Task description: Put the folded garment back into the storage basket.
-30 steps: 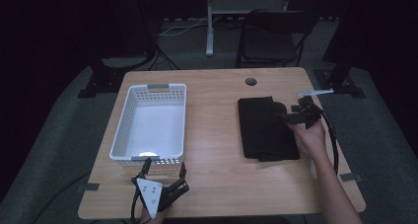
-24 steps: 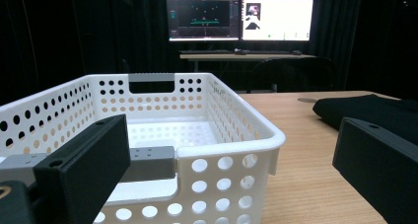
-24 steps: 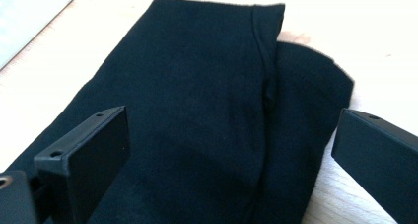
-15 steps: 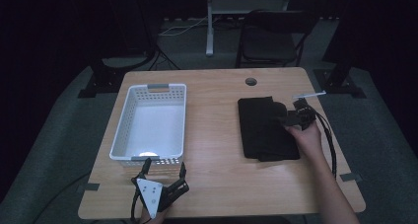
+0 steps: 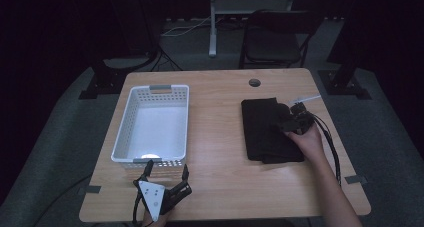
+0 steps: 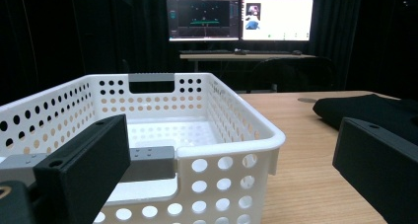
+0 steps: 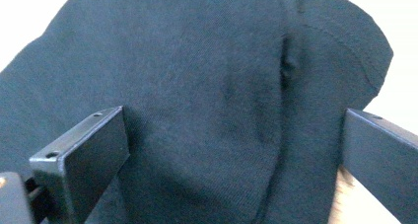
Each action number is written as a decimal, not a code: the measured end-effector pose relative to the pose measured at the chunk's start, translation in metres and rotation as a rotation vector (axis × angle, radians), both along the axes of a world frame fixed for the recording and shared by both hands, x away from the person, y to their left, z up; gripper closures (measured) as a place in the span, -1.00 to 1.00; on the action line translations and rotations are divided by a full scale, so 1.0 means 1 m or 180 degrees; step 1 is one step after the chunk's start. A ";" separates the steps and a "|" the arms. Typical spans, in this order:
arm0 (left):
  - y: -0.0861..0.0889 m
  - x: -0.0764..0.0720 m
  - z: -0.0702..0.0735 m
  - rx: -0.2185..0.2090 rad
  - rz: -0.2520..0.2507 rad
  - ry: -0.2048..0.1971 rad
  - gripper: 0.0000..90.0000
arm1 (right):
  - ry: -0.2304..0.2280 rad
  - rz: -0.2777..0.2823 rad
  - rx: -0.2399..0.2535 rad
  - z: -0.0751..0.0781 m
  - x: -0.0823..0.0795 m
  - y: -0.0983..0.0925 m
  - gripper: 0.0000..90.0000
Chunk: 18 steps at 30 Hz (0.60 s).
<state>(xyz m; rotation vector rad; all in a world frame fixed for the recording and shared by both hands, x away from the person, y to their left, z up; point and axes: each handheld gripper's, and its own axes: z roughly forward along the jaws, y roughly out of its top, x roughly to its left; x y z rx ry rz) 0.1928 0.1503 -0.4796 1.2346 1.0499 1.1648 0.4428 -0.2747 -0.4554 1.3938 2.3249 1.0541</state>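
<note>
We are lowering our right gripper, fingers apart, over the folded black cloth lying on the bench beside the basket, while our left gripper is idling, fingers apart; pinching one layer risks unfolding the cloth.

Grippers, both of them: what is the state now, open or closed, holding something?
Left gripper: open, holding nothing, just before the white basket.
Right gripper: open, jaws wide over the folded black cloth, not yet closed on it.
</note>
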 end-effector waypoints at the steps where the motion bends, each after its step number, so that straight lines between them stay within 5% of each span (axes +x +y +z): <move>1: 0.000 0.000 0.000 0.0001 -0.0002 0.0000 -0.95 | -0.0003 0.0003 -0.0033 0.000 0.000 0.002 -1.00; 6: 0.000 0.000 0.000 0.0000 -0.0001 0.0000 -0.95 | 0.0037 0.0045 -0.0129 0.002 -0.002 0.003 -0.95; 11: 0.000 0.000 0.000 -0.0002 -0.0001 -0.0001 -0.95 | 0.0101 0.0051 -0.0115 0.007 -0.005 0.005 -0.62; 18: 0.000 0.000 0.000 -0.0003 -0.0002 -0.0008 -0.95 | 0.0239 0.0121 0.0244 0.007 -0.007 0.001 0.09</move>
